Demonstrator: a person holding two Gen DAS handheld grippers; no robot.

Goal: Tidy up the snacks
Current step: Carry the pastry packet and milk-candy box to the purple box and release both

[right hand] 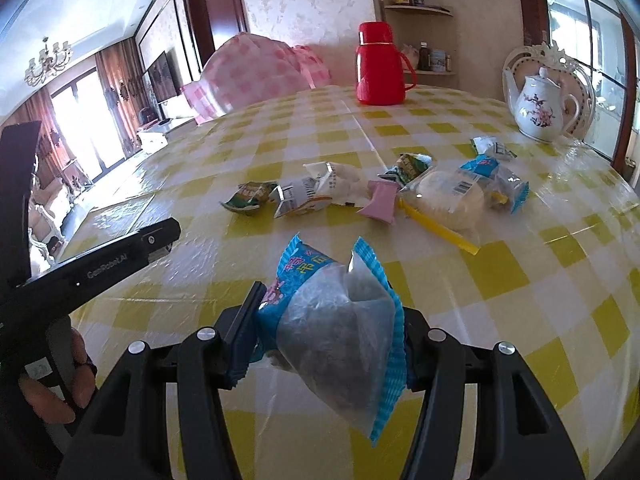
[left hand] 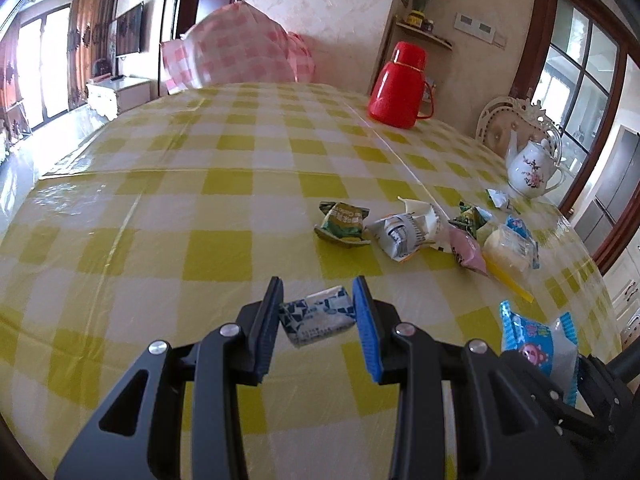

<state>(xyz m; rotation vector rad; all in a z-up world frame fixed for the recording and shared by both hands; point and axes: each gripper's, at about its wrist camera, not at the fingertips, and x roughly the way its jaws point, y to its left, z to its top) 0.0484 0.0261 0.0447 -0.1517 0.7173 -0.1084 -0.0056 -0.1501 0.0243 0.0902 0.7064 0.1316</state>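
Squarely between left gripper [left hand: 318,312] pads — blue-white snack packet [left hand: 316,316], clamped

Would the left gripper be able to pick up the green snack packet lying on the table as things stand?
Probably not yet: the left gripper has its jaws shut on a small blue-and-white packet. The tablecloth towards the green snack packet looks clear, so only the full grip blocks it.

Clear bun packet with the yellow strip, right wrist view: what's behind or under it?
Behind the clear bun packet lies a blue-edged clear wrapper, partly covered. A green wrapper sits at its far left corner. Nothing underneath it shows.
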